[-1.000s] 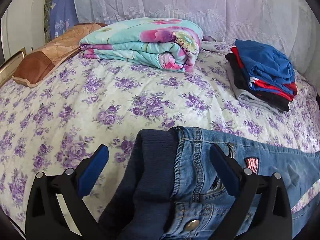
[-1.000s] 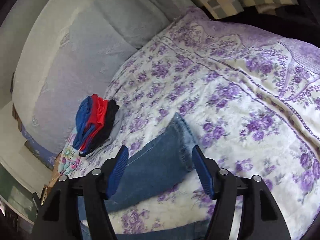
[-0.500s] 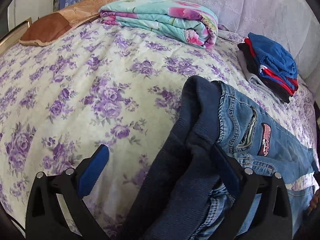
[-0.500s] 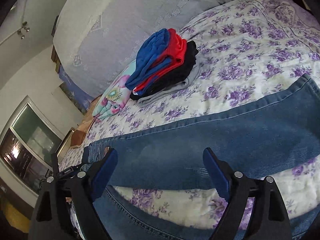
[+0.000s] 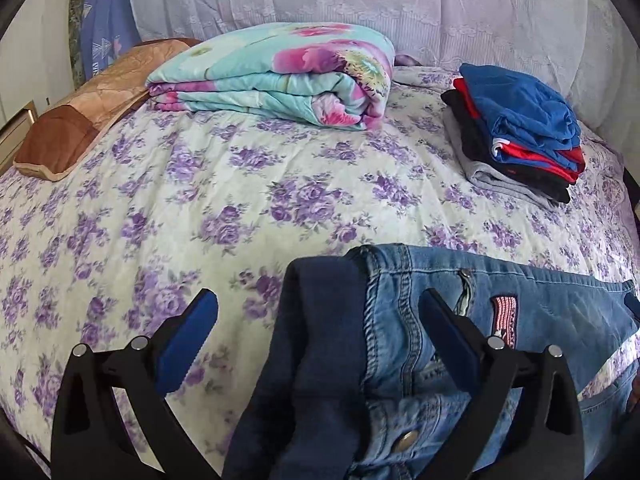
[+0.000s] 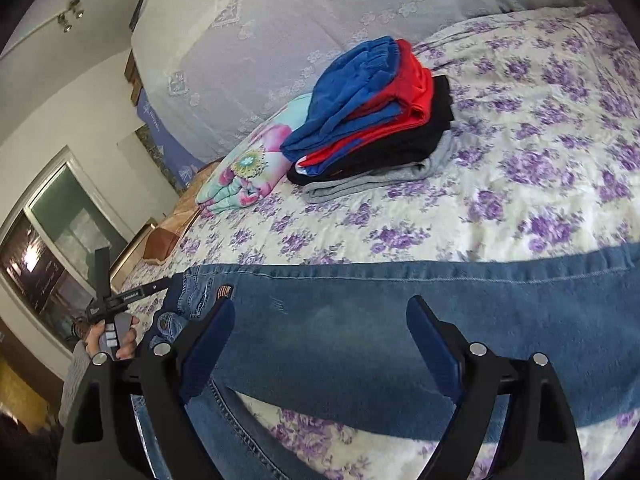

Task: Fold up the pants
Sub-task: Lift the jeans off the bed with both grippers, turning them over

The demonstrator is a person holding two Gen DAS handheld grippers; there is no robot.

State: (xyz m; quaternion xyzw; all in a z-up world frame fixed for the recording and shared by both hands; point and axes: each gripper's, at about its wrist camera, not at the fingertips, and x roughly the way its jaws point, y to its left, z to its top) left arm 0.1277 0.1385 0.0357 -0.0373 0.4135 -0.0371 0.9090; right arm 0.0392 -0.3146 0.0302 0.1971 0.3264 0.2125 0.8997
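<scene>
Pants [image 5: 500,320] lie spread across the floral bedspread [image 5: 240,200], waistband toward your left gripper [image 5: 318,336], so a leg can fold over. Both tongs stand spread, pinching nothing; your right gripper [image 6: 316,344] hovers over the denim leg, well clear of the folded clothes stack [image 6: 372,120].

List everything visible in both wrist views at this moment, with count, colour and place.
jeans: one, blue denim, spread along the near edge of the bed
bedspread: one, cream with purple flowers, covering the bed
folded quilt: one, turquoise with pink flowers, far side
pillow: one, brown and tan, far left
stack of folded clothes: one, blue, red, black, grey, far right
lace cover: one, pale lilac, behind the bed
left gripper: black, blue pads, open over the waistband
right gripper: black, blue pads, open over a jeans leg
hand: one, holding the left gripper's handle
</scene>
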